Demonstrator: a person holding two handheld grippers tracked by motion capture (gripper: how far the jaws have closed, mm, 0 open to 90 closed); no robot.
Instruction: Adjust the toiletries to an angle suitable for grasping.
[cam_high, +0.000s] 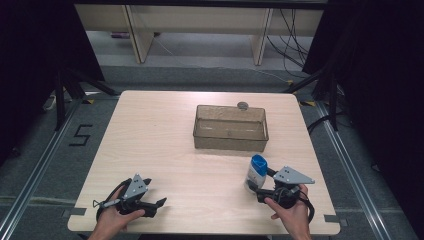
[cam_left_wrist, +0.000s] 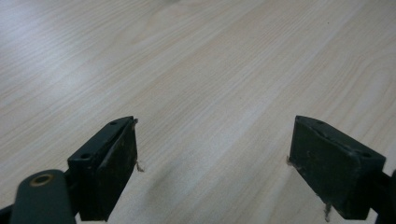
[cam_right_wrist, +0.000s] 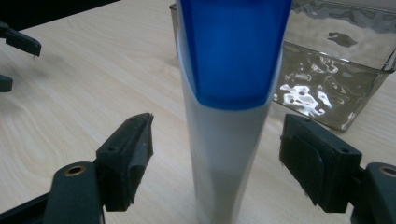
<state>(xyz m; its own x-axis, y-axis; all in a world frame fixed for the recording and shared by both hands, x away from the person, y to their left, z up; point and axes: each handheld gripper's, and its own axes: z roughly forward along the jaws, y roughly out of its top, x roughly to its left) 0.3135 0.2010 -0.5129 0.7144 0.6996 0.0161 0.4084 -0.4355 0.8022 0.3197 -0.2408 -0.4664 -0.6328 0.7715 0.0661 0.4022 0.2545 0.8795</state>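
A tall white bottle (cam_high: 257, 172) with a blue cap stands upright on the wooden table (cam_high: 165, 145), at the front right. My right gripper (cam_high: 261, 182) lies level around its lower part, coming from the right. In the right gripper view the bottle (cam_right_wrist: 229, 140) rises between the two black pads with a gap on each side, so the right gripper (cam_right_wrist: 215, 158) is open. At the front left, my left gripper (cam_high: 157, 197) rests low on the table, held by a hand. Its jaws stand wide in the left gripper view, with bare wood under my left gripper (cam_left_wrist: 212, 154).
A clear, smoke-tinted plastic bin (cam_high: 230, 141) sits at the middle back of the table, just beyond the bottle; its wall (cam_right_wrist: 327, 84) is close behind the bottle. A small round grey object (cam_high: 243, 105) lies behind the bin. The table's front edge is near both hands.
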